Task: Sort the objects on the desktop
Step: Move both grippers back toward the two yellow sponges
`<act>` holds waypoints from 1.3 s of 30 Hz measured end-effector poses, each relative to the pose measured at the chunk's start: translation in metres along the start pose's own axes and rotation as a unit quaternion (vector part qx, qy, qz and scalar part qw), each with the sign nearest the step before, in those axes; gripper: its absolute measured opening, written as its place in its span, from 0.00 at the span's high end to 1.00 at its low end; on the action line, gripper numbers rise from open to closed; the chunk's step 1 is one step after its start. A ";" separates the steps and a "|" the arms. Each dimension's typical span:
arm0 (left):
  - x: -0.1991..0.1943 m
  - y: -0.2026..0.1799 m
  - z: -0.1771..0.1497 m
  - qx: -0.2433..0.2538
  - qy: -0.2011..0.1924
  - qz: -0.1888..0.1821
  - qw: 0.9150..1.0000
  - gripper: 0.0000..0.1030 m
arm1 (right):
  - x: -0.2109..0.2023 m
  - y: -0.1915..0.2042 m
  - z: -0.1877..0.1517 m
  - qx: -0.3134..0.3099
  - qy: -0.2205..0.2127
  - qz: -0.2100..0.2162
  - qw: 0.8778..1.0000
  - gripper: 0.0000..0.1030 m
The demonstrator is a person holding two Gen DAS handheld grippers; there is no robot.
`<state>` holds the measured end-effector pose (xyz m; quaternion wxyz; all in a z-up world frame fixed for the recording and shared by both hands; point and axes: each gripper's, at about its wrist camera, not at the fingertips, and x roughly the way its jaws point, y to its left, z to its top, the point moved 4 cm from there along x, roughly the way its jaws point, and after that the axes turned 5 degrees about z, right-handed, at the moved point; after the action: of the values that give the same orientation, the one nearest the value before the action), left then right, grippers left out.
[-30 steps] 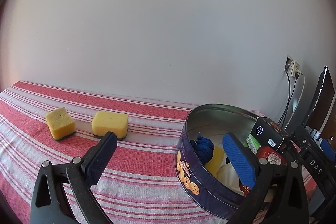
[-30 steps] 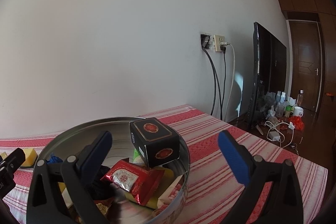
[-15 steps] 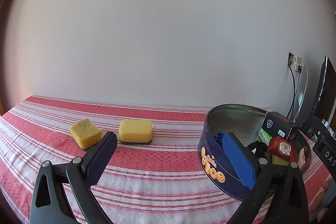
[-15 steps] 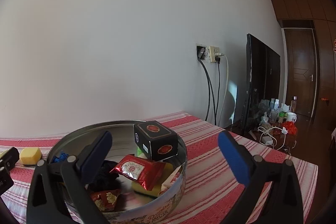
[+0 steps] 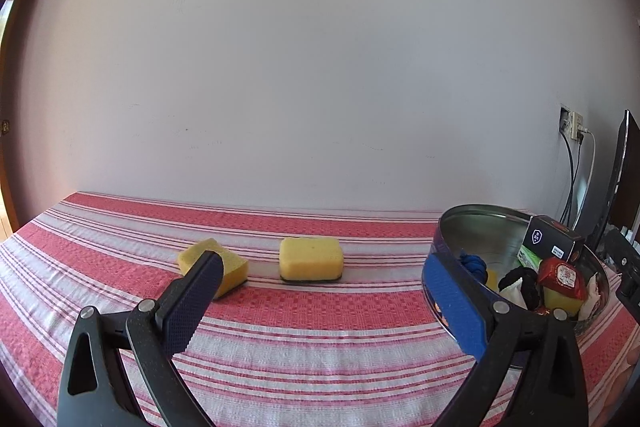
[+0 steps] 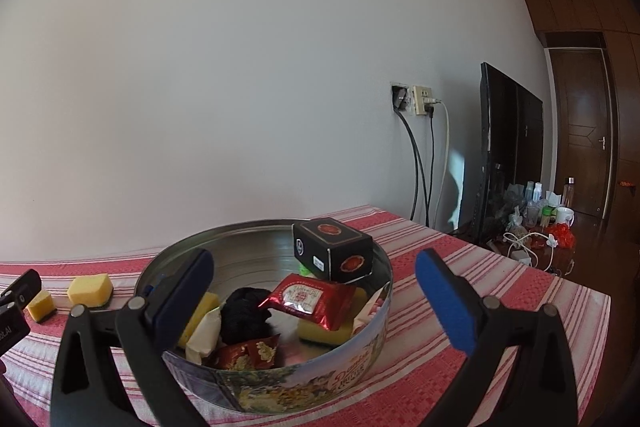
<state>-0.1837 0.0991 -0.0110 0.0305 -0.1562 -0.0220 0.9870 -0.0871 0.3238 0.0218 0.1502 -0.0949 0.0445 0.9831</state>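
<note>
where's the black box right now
In the right wrist view the black box sits tilted inside the round tin, near its far rim, propped above the red foil packet.

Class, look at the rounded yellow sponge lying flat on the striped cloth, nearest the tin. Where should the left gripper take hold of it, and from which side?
Grip the rounded yellow sponge across its two short ends, probably coming in low from the front with the open left gripper. It lies flat, long face toward the camera, clear of the other sponge and the tin, so both ends look free.
</note>
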 end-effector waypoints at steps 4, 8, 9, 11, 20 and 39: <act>0.004 0.017 0.001 0.006 0.007 0.012 1.000 0.01 | -0.005 0.019 -0.005 0.000 0.007 0.021 1.000 0.00; 0.007 0.036 0.002 0.012 0.009 0.026 1.000 0.01 | -0.009 0.042 -0.008 -0.005 0.012 0.045 0.999 0.01; 0.008 0.041 0.003 0.012 0.010 0.030 0.999 0.01 | -0.009 0.048 -0.009 -0.009 0.014 0.052 0.999 0.00; 0.011 0.053 0.003 0.007 0.016 0.037 0.999 0.01 | -0.010 0.063 -0.011 -0.019 0.019 0.065 0.998 0.01; 0.022 0.105 0.007 -0.007 0.043 0.074 0.996 0.01 | -0.016 0.128 -0.019 -0.052 0.036 0.127 0.990 0.01; 0.089 0.232 0.003 -0.076 0.155 0.172 0.970 0.01 | 0.036 0.249 -0.045 -0.082 0.155 0.204 0.963 0.01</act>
<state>-0.2815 -0.1263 -0.0481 -0.1487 -0.3104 -0.0646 0.9367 -0.1893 0.0920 -0.0145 -0.0705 -0.2470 0.0054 0.9664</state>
